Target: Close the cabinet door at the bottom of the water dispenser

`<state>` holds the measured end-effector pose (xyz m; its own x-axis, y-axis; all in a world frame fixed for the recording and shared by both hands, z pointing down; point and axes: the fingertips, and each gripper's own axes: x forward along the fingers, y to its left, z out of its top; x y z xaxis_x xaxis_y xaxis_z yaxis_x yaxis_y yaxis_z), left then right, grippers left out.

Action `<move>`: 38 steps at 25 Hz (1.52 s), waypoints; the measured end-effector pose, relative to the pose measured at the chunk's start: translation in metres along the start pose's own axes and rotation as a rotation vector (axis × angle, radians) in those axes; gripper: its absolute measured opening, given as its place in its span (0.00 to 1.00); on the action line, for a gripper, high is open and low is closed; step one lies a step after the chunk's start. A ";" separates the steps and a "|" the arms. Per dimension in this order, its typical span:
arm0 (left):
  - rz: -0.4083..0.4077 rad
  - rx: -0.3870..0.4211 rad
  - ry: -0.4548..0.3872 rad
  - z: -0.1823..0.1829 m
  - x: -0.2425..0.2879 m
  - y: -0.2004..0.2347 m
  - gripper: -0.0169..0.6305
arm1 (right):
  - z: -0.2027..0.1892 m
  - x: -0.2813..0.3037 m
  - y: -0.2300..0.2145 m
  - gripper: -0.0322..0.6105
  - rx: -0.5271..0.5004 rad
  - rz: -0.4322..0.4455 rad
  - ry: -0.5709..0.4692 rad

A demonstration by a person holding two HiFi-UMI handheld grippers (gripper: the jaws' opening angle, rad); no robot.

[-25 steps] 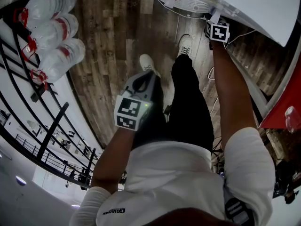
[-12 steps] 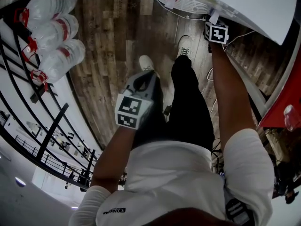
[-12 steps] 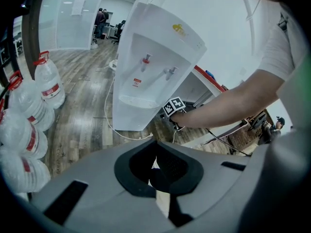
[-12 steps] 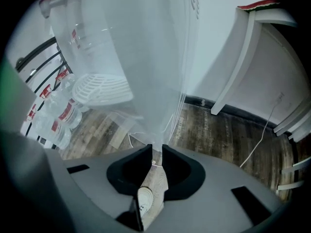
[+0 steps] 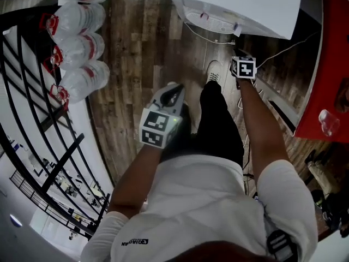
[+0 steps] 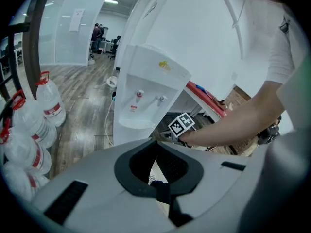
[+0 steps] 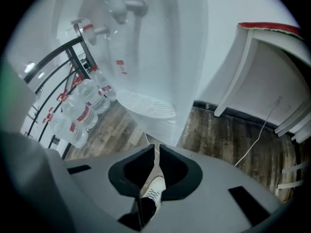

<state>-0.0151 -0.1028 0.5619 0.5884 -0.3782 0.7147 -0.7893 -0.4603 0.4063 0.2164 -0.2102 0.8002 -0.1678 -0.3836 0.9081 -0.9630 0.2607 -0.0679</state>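
Plainly both claws are closed and empty: the left gripper [image 6: 156, 141] has its jaws met at the tips, and the right gripper [image 7: 155, 148] shows only a thin slit between them, with nothing held. The dispenser [image 5: 240, 4] stands at the far edge of the floor [image 5: 136, 53], its drip tray [image 5: 211, 19] facing the person. The right gripper hangs near the dispenser's front, low down. The left gripper is held over the person's left leg, well apart from the dispenser. The cabinet door [image 6: 127, 136] below the tray reads as a plain white face, flush as far as can be told. Bottles [image 5: 82, 48] lie along the floor's left edge by a railing [image 5: 32, 119]. A red table [image 5: 327, 64] stands at the right edge. A cable [image 5: 197, 33] runs beside the dispenser.
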 end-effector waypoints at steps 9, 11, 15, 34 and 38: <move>-0.031 0.070 -0.113 0.031 -0.081 -0.013 0.02 | 0.021 -0.155 0.109 0.09 0.019 0.212 -0.118; -0.019 0.069 -0.160 0.041 -0.102 -0.005 0.02 | 0.032 -0.193 0.125 0.09 0.055 0.245 -0.167; -0.020 0.081 -0.230 0.058 -0.146 0.003 0.02 | 0.052 -0.270 0.166 0.09 0.067 0.329 -0.296; -0.075 0.241 -0.358 0.240 -0.042 -0.091 0.02 | 0.191 -0.396 0.056 0.09 0.065 0.604 -0.660; -0.054 0.248 -0.420 0.256 -0.033 -0.127 0.02 | 0.185 -0.424 0.021 0.09 -0.022 0.548 -0.743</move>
<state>0.1110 -0.2374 0.3407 0.6875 -0.6164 0.3840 -0.7203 -0.6461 0.2524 0.2285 -0.2063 0.3376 -0.6984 -0.6698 0.2523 -0.7062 0.5876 -0.3950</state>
